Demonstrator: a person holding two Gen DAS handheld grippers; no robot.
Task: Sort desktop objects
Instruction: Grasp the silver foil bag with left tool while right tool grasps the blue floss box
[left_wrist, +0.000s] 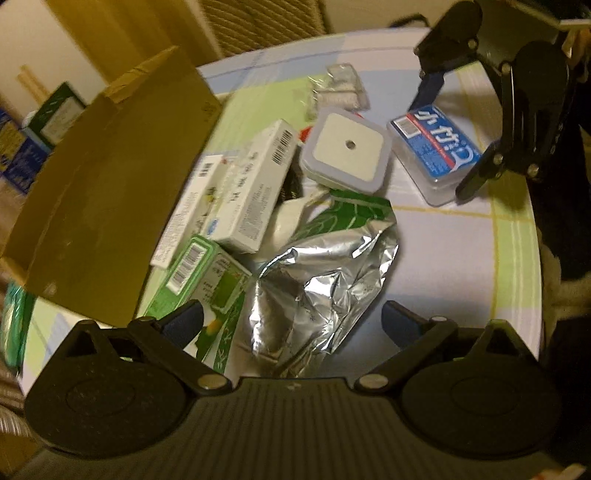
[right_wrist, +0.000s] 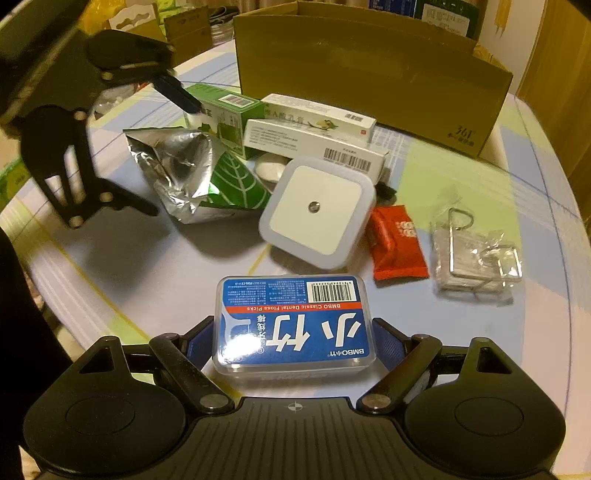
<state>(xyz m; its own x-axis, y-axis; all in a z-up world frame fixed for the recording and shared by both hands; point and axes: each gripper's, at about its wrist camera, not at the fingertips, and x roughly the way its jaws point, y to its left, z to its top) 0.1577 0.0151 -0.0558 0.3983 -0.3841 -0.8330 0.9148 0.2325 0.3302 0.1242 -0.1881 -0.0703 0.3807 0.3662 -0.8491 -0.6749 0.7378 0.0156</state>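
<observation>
Now, taking the scene from left to right, the cardboard box (left_wrist: 110, 192) stands at the left of the surface (left_wrist: 461, 258), and it looks like the likely place for sorted things, though its inside is hidden. Next to it lie the green carton (left_wrist: 207, 277) and two white cartons (left_wrist: 255, 192), stacked loosely. The left gripper (left_wrist: 291, 325) hangs over the crumpled foil pouch (left_wrist: 317, 280) with its jaws wide and nothing pressed between them. To take the pouch well, I would judge that the pads should come down on either side of its bulkier middle, since thin foil will buckle and slip if caught by an edge.

Right of the pouch sits the square white night light (left_wrist: 347, 147), and further right the dental floss box (right_wrist: 295, 321), the thing in hand. It lies flat on the surface, clear of the other items. The right gripper (right_wrist: 295, 339) straddles it, one blue pad at each short end; the jaws stand wide, and whether the pads press the plastic yet cannot be told for certain, so I take it as not yet gripped. A good closing would be square across the box, low on its walls, as the smooth lid could let it pivot. Beyond it lie a red packet (right_wrist: 397, 243) and a clear bag of metal hooks (right_wrist: 476, 254).
</observation>
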